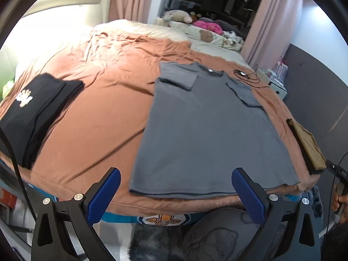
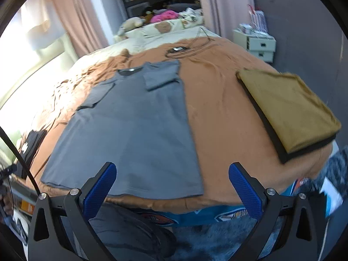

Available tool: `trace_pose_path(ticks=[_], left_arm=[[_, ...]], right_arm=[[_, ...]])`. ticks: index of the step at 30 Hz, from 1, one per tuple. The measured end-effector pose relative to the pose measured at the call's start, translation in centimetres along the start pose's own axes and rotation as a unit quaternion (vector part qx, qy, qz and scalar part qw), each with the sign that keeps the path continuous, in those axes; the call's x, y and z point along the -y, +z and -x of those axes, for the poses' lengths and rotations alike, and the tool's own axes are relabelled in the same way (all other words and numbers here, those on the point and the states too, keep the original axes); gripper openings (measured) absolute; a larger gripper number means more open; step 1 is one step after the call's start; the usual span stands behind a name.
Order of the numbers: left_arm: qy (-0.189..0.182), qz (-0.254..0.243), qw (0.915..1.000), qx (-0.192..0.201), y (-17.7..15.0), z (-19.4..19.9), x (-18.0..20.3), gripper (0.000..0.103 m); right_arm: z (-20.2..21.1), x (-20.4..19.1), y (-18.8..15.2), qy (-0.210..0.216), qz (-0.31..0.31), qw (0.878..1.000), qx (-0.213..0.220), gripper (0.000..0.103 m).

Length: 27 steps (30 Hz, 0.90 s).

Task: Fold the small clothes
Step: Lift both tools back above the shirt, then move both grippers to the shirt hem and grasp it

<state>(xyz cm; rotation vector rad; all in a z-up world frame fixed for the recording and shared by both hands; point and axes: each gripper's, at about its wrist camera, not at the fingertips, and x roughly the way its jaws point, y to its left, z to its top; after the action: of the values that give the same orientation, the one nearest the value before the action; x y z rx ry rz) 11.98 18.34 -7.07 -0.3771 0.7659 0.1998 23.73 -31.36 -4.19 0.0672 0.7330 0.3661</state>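
A grey T-shirt (image 1: 208, 130) lies flat on the orange bedspread (image 1: 97, 113), collar away from me, both sleeves folded inward onto the body. Its hem runs along the near bed edge. It also shows in the right wrist view (image 2: 134, 130). My left gripper (image 1: 176, 187) is open and empty, hovering just above the hem near its left corner. My right gripper (image 2: 173, 182) is open and empty, over the hem near the shirt's right corner. Neither gripper touches the cloth.
A folded black garment (image 1: 37, 113) with a white print lies at the left of the bed. A folded tan garment on a black one (image 2: 287, 108) lies at the right. A cable and small device (image 2: 178, 49) lie beyond the collar. Pillows and plush toys sit at the head. A drawer unit (image 2: 258, 43) stands right.
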Motion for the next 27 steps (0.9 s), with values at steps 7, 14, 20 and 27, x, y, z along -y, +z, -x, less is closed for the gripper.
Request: trace_pose_path(ticks=[7,14,20,27], left_arm=[[-0.012,0.066,0.9976,-0.016,-1.0,-2.4,-3.0,0.099],[-0.025,0.136,0.9887,-0.057,-2.1,-6.2,-5.5,0.085],[-0.063,0.216,0.9692,-0.101,-3.1,-9.7,-7.9,0.074],[-0.057,0.248,0.9600,-0.116,-2.7,-10.5,-9.0,0.072]], right_arm=[[-3.4,1.7,0.3,0.017,-0.016,0.999,-0.025,0.103],[-7.4,3.8,0.3,0.042,-0.071,0.995,-0.052,0.103],[-9.5,5.0,0.5,0.066,-0.076,0.993,-0.060,0.100],[-11.8,6.0,0.3,0.106,-0.096,0.986,-0.088,0.088]])
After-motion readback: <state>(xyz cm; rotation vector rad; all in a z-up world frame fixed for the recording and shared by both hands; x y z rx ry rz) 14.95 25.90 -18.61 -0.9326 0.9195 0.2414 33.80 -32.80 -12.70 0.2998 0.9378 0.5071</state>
